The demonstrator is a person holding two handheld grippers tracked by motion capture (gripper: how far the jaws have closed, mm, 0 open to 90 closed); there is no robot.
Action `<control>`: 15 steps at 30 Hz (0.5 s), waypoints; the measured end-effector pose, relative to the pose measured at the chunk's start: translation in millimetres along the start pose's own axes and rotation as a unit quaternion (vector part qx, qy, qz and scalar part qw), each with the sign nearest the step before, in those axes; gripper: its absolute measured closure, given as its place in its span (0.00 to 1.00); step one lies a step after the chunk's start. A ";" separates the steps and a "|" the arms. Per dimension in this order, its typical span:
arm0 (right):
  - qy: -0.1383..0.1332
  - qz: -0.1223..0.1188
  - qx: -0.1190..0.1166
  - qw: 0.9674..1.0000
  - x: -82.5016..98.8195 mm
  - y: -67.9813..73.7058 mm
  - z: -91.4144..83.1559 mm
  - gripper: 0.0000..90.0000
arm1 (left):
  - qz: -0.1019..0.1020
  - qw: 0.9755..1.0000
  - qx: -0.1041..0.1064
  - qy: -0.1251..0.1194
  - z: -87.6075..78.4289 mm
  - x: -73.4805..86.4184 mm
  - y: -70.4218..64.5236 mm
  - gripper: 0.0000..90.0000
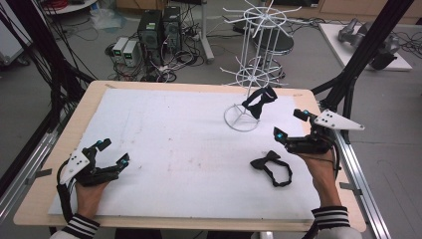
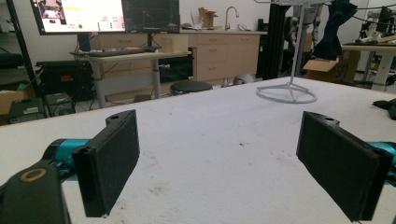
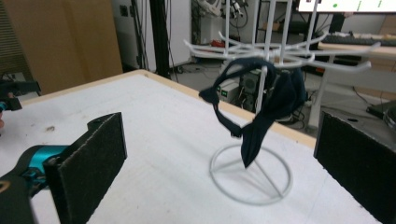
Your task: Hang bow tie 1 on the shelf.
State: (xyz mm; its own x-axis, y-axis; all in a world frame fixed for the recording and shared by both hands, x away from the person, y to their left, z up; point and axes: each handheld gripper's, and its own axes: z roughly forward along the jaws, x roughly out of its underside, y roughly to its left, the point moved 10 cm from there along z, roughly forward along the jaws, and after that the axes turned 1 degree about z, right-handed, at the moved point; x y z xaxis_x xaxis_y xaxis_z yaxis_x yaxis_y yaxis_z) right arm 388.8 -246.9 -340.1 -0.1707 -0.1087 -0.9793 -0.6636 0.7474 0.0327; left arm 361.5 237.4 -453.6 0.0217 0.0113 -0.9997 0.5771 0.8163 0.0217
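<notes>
Evidently the flat black fabric bow tie [image 1: 271, 167] is light and limp; its knotted centre looks the firmest hold. Both the left gripper [image 1: 110, 154] and right gripper [image 1: 290, 124] stand wide open, empty.

A pale wooden desk [image 1: 40, 169] is carrying a white sheet [image 1: 164, 144] that is covering nearly all of its top, leaving bare wood showing as a border along the edges. A white wire rack [image 1: 249, 74] is standing with its ring base on the sheet toward the far right, and a black bow tie [image 1: 272, 167] is lying flat on the sheet nearer the right front. Faint dark smudges are marking the sheet around its middle.
</notes>
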 end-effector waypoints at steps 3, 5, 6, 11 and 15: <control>0.004 -0.002 0.003 1.000 7.7 0.1 -2.8 0.02 | 0.002 1.000 0.000 0.001 -0.2 0.1 -0.1 0.15; 0.012 -0.001 0.004 1.000 14.0 -0.4 -3.3 0.02 | 0.001 1.000 -0.001 0.000 0.1 0.0 0.0 0.15; 0.017 -0.001 0.006 1.000 16.9 -0.9 -2.9 0.02 | 0.001 1.000 0.000 0.001 0.0 0.1 -0.1 0.15; 0.027 -0.004 0.005 1.000 25.0 0.1 -1.0 0.02 | 0.001 1.000 -0.001 0.000 0.2 0.0 -0.1 0.15; 0.032 -0.002 0.004 0.999 30.4 0.1 1.9 0.02 | 0.003 1.000 -0.001 0.000 0.1 0.1 -0.2 0.15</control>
State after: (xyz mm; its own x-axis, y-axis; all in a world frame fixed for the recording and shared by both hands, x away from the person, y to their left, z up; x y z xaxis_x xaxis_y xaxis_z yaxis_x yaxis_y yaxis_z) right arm 384.8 -248.9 -370.2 -0.2149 -0.1526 -0.9646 -0.6591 0.7515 0.0280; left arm 361.4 237.2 -453.7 0.0240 0.0160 -0.9996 0.5757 0.8172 0.0269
